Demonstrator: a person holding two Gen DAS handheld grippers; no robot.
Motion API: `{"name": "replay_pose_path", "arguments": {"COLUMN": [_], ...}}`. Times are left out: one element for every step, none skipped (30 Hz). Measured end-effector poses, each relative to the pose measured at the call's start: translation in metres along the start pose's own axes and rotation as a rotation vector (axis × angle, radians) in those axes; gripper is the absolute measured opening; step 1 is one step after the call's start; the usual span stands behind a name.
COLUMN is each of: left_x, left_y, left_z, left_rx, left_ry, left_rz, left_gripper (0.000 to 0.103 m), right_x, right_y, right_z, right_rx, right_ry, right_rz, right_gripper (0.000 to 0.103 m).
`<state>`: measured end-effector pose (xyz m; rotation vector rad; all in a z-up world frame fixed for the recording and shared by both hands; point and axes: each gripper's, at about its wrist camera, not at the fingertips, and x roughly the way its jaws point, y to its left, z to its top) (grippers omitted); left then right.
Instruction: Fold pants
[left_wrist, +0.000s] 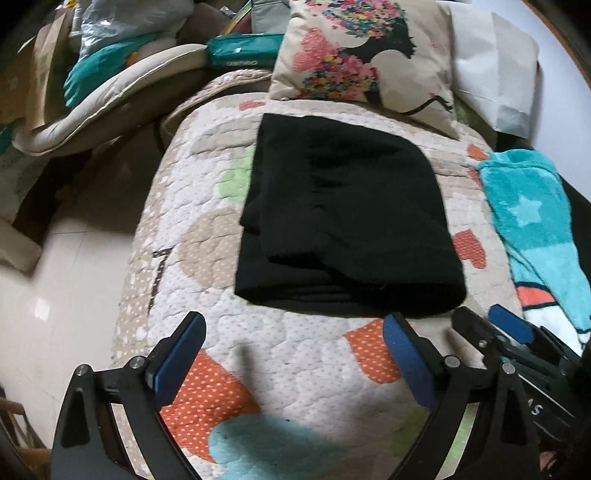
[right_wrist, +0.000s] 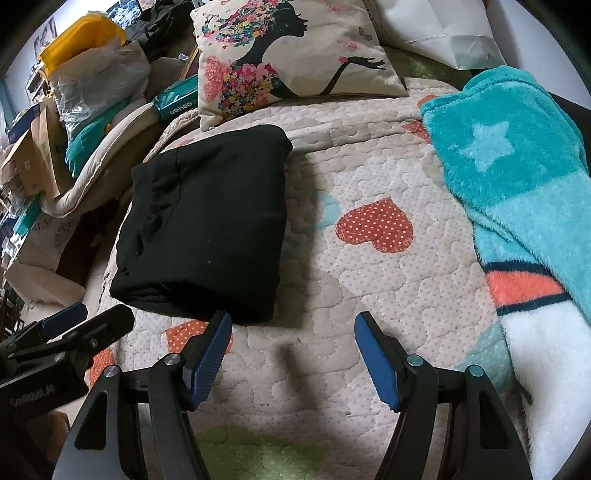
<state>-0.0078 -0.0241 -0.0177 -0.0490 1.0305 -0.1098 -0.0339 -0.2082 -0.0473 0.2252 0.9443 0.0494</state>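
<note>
Since both of your claws hang spread and empty over the quilted bedspread (right_wrist: 369, 155), the folding looks to be close to finished. Your left claw (left_wrist: 293, 332) has its blue pads wide apart, nothing between them, and it sits just short of the near edge of the black pants (left_wrist: 343, 218). Your right claw (right_wrist: 291, 332) is likewise spread with nothing in it; its left pad reaches up to the near right corner of the bundle, but I cannot tell whether it touches the cloth.

Going outward, the pants lie on the bed as a compact, roughly rectangular stack, several layers thick at the near edge. On top, one layer sits a little askew: in the left wrist view a narrower flap ends short of the near edge and leaves a step along the left side. So, as I judge it, the main folds are done, and what may remain for you is only squaring that top layer or pressing the stack flat.

Farther out, a printed cushion (right_wrist: 291, 51) stands beyond the pants, and a teal fleece blanket (right_wrist: 509, 155) lies well apart on the right.
</note>
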Motion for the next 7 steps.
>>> {"name": "replay_pose_path", "arguments": {"left_x": [0.0002,-0.0001,-0.0004,-0.0006,-0.0009,-0.0015,-0.0019], "left_y": [0.0,-0.0006,-0.0018,-0.0029,-0.0048,-0.0065,-0.0076], "left_z": [-0.0003,-0.0011,-0.0016,-0.0017,-0.0023,-0.0028,-0.0029], "left_rx": [0.004,0.01,0.017,0.023,0.033,0.04,0.045], "left_ry": [-0.001,-0.004,-0.005,-0.004,-0.004,-0.006,-0.006], "left_rz": [0.007,0.014,0.017,0.02,0.019,0.017,0.018], "left_gripper": [0.096,0.096,0.096,0.096,0.096,0.096,0.096], "right_x": [0.0003,0.0002,0.0003,0.0002,0.0,-0.0001,-0.0002], "right_y": [0.0,-0.0001,0.0001,0.0003,0.0004,0.0005,0.0006], "right_z": [-0.0002,-0.001,-0.0013,-0.0015,-0.0017,-0.0019,-0.0021], "right_rx": [0.0,0.0,0.0,-0.001,-0.001,-0.001,-0.002], "right_ry": [0.001,0.002,0.002,0.002,0.002,0.001,0.0], "right_rz": [0.001,0.002,0.002,0.003,0.002,0.001,0.001], "right_gripper": [0.074,0.075,0.075,0.075,0.075,0.076,0.076]}}
